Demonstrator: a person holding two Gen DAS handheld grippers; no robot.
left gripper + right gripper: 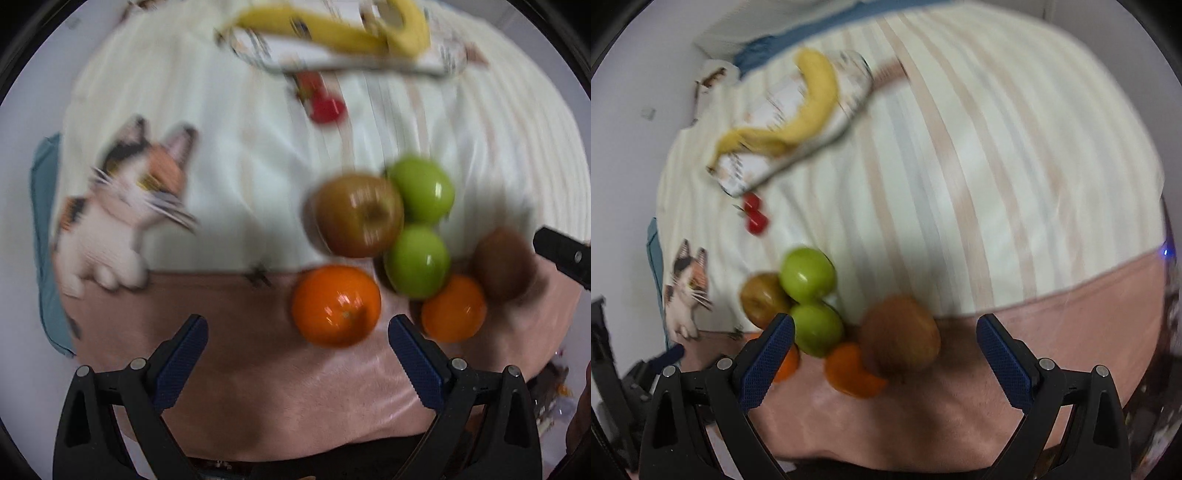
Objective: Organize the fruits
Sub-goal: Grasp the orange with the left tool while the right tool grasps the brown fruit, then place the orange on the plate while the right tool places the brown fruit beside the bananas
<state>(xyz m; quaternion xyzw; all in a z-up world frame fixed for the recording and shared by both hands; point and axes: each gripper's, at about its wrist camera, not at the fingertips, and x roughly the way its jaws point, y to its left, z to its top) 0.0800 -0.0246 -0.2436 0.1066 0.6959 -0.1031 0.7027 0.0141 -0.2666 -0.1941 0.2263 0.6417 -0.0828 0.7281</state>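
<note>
Fruits bunched on striped bedcover point(960, 184): two green apples point(421, 192), brown apple point(360, 218), two oranges point(336, 304), kiwi point(504, 264), all touching or just beside each other. Banana point(332, 33) lies on tray point(347, 64) at far side, red cherries point(325, 107) between. Left claw point(297, 354) wide apart, empty, near closest orange. Right claw point(884, 354) wide apart, empty, over kiwi. Both views blurred.

On the striped cloth point(960, 184) there were two green apples point(421, 190) point(417, 260), two oranges point(336, 304) point(454, 308), one brownish apple point(360, 219), one kiwi point(504, 262) — plus one banana point(332, 26) on one tray point(351, 61), and two cherries point(755, 214).
</note>
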